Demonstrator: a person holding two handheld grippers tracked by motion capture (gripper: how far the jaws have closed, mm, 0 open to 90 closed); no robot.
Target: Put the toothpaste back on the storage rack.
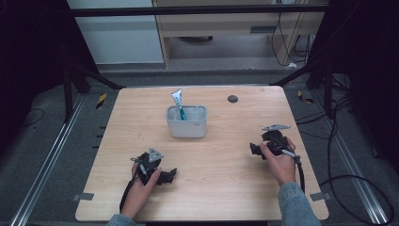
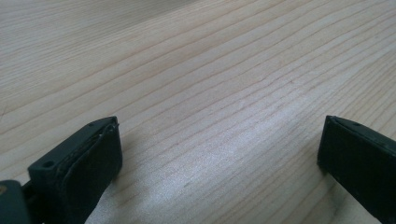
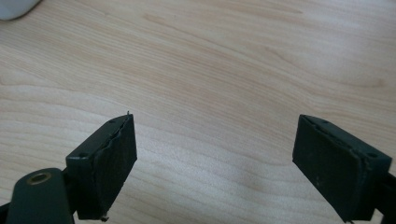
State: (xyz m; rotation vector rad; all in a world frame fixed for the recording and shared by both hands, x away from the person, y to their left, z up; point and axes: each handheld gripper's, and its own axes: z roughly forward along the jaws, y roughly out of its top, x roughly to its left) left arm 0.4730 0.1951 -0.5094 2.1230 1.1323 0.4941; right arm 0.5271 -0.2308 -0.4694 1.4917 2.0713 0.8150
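- Toothpaste tube [image 1: 178,102], white with a teal lower part, stands upright in the left compartment of a grey two-part holder [image 1: 187,126], its flat crimped end tilting toward the far left.
- Holder sits on the light wooden table [image 1: 211,188], a little beyond the middle; its right compartment looks empty.
- Left gripper [image 1: 165,176] rests on the table on the near left of the holder, well apart from it, held in the person's left hand [image 1: 141,186]; its jaws are spread wide over bare wood, with nothing between them.
- Right gripper [image 1: 255,149] lies to the near right of the holder, also well apart, gripped by the right hand [image 1: 281,162]; its jaws likewise stand wide apart above plain wood grain.
- A small dark round disc [image 1: 232,99] is set in the tabletop beyond the holder, to its right.
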